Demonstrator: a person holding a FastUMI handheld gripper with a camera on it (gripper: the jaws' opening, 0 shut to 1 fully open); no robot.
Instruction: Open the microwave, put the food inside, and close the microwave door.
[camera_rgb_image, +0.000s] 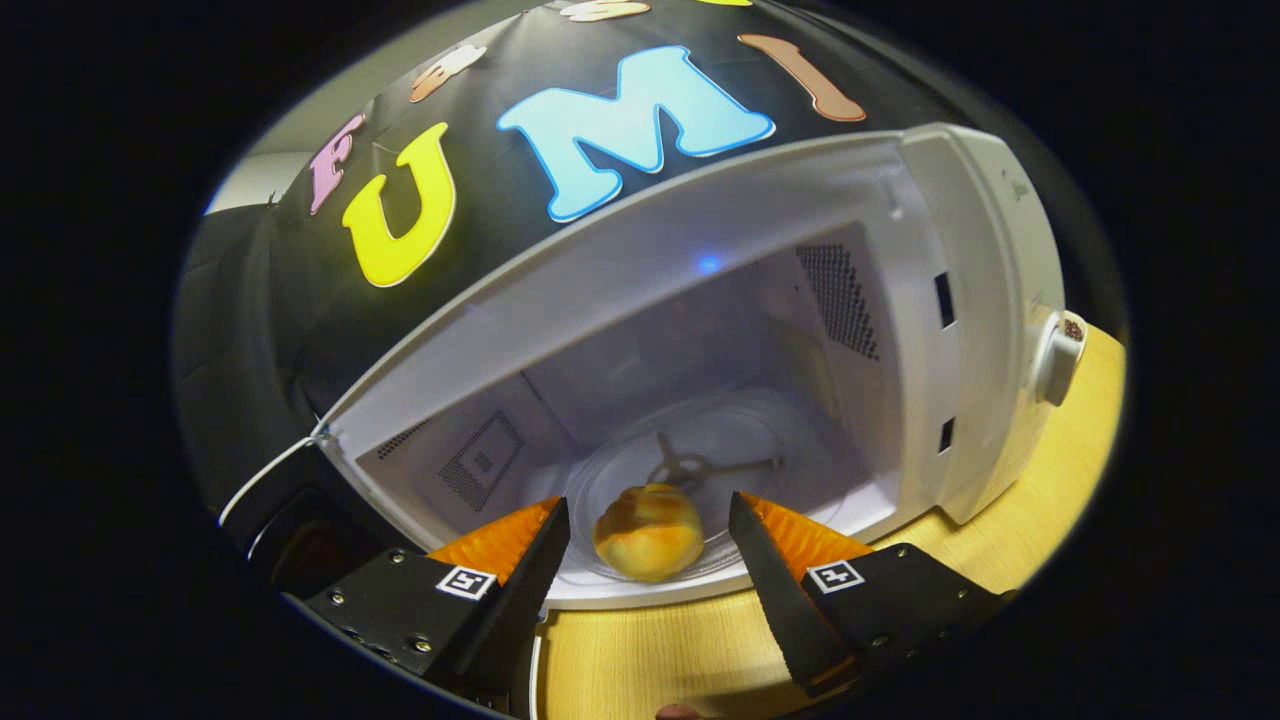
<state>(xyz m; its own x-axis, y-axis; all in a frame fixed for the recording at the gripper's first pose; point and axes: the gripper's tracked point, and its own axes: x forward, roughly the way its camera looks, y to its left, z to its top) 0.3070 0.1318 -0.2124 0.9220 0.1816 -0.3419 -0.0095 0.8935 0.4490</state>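
Round golden-brown bun (648, 545) between spread gripper (650, 540) fingers, untouched, resting on glass turntable (735, 440) inside open white microwave (960, 330).

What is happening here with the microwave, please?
A person holds a hand-held gripper in front of an open white microwave that stands on a wooden table. A small bread roll sits at the front edge of the glass turntable inside. The jaws are open, one on each side of the roll, with gaps showing, so the food looks released. The door is not yet closed.
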